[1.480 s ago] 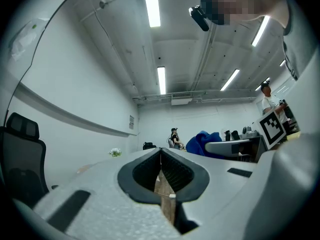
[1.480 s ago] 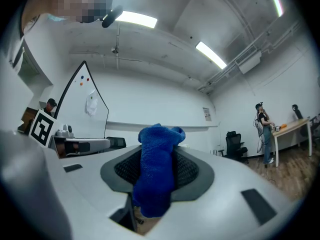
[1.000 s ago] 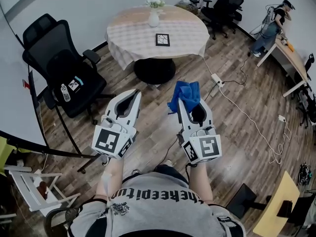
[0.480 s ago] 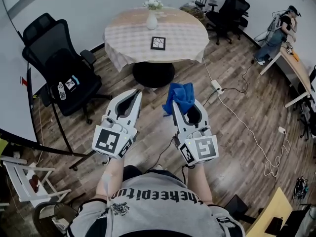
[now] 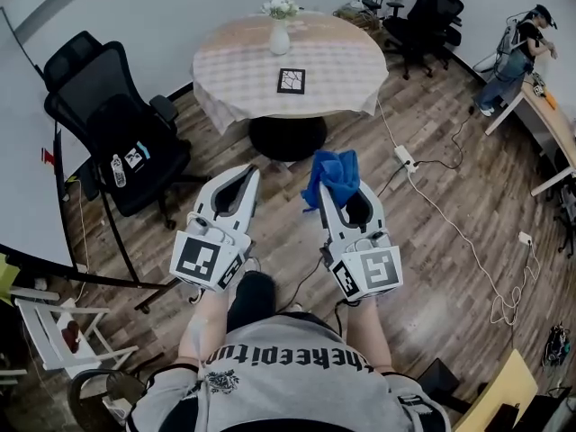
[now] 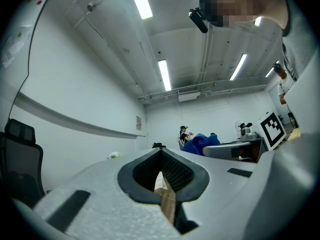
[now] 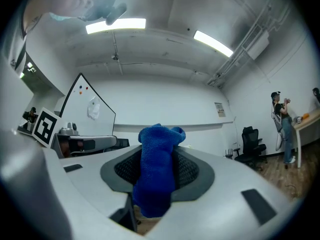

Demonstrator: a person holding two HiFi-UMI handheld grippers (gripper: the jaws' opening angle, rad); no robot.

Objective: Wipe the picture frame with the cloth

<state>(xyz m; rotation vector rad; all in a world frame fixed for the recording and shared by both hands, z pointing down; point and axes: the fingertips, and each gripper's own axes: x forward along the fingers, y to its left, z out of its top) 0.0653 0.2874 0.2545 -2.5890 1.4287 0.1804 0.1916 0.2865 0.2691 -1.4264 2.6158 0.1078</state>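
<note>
Our right claw (image 5: pixel 329 190) pinches the cloth (image 5: pixel 335 169), left claw (image 5: pixel 246 175) pressed together; next we approach the far picture frame (image 5: pixel 291 80).

A black office chair (image 5: pixel 112 120) stands left of the left claw (image 5: pixel 241 175). A round table (image 5: pixel 346 57) bearing a vase of flowers (image 5: pixel 280 32) lies ahead. Right of the right claw (image 5: pixel 335 185) lies a power strip (image 5: pixel 405 158).
</note>
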